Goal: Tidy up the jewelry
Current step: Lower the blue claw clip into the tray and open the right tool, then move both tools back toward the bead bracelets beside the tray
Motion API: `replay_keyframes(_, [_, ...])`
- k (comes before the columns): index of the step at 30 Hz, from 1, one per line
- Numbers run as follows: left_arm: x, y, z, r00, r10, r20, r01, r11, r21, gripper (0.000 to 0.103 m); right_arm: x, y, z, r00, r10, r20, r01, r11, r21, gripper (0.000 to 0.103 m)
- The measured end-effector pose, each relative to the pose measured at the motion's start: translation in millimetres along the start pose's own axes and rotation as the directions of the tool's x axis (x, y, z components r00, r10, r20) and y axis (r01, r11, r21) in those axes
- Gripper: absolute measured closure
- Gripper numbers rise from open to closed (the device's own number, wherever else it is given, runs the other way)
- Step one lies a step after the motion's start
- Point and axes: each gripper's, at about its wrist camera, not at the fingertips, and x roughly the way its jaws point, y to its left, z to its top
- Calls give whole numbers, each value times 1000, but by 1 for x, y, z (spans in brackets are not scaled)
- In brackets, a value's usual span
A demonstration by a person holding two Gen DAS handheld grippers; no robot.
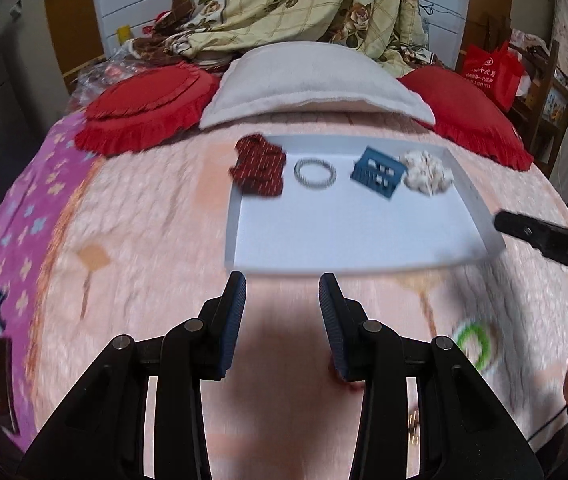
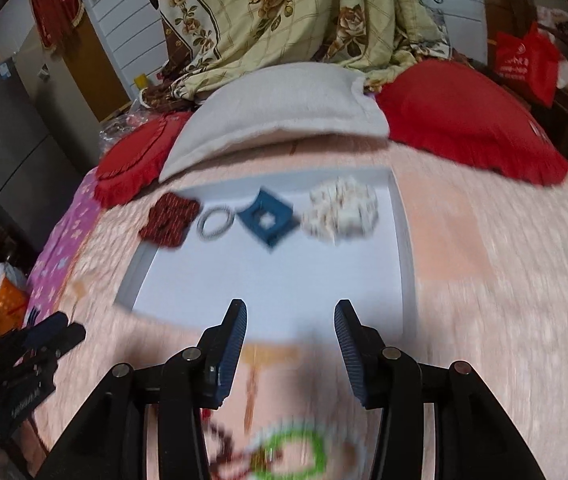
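Nearest, the left tongs are held apart with nothing between the blue ribbed pads, above the pink bedspread. The right tongs are likewise spread wide and empty, hovering over the near edge of the white tray. Just beneath the right tongs, a green beaded bracelet is seen lying on the bedspread, with a dark red beaded string just beside it on its left (both are blurred). In the left wrist view the same green bracelet is found to the right of the left tongs, outside the tray.

Farther on, the shallow white tray is set on the bed, and four pieces are lined up along its far side. From left to right these are a dark red beaded piece overlapping the tray's left rim, a silver bangle, a blue square piece and a cluster of white beads. The blue piece and the white cluster are touching or nearly so.

Beyond the tray, a grey-white pillow is flanked by two red fringed cushions, and a floral quilt is heaped behind them.
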Motion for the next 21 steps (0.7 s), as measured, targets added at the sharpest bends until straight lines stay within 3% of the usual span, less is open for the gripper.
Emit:
replay_keyframes(10, [-30,14,-67,999,36,-32,-40,994,-106,66,-43,4,-99,1000,-1,-6,2,999,45,59])
replay_keyframes(21, [-53,10,-94,997,81,-14,-82,993,-89,66,-50,23,-135,999,-28,-29,28,1000,-4,59])
